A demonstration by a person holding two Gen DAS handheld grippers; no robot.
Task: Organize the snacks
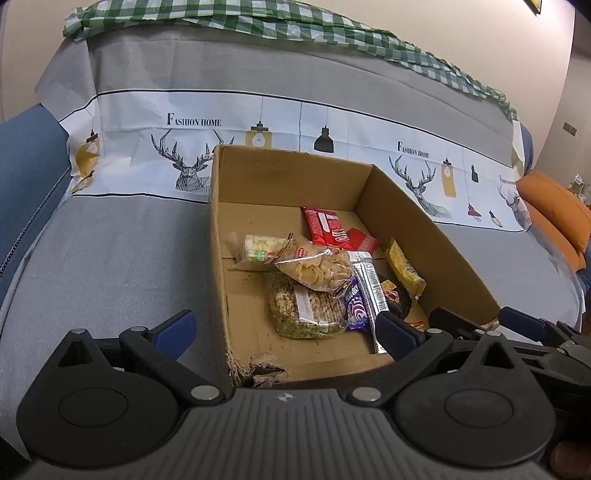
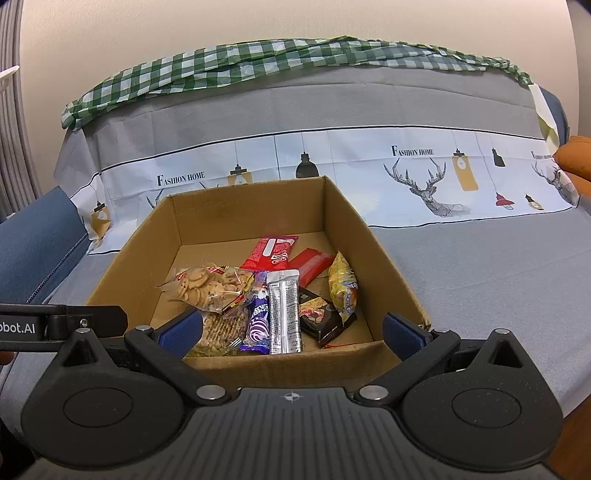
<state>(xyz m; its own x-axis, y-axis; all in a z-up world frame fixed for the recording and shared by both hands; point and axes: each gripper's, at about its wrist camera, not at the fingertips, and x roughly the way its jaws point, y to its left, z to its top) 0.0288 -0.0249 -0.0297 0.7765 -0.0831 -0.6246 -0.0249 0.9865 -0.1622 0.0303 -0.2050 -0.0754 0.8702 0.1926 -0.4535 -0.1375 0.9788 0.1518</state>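
Observation:
An open cardboard box [image 1: 424, 236] [image 2: 373, 251] sits on a grey covered sofa and holds several snacks: a clear bag of crackers [image 1: 317, 267] [image 2: 207, 286], a red packet [image 1: 327, 225] [image 2: 271, 253], a silver bar [image 1: 369, 288] [image 2: 284, 310], a purple packet [image 1: 354, 306] [image 2: 258, 314], a yellow packet [image 1: 404, 269] [image 2: 341, 286] and a noodle block [image 1: 306, 310]. My left gripper [image 1: 286, 330] is open and empty at the box's near left corner. My right gripper [image 2: 293, 332] is open and empty over the box's near wall.
The sofa cover [image 1: 110, 258] [image 2: 480, 277] is grey with a white printed band. A green checked cloth [image 1: 258, 22] [image 2: 258, 62] lies along the sofa back. An orange cushion [image 1: 554, 210] is at the right. The box's near corner [image 1: 255, 369] is torn.

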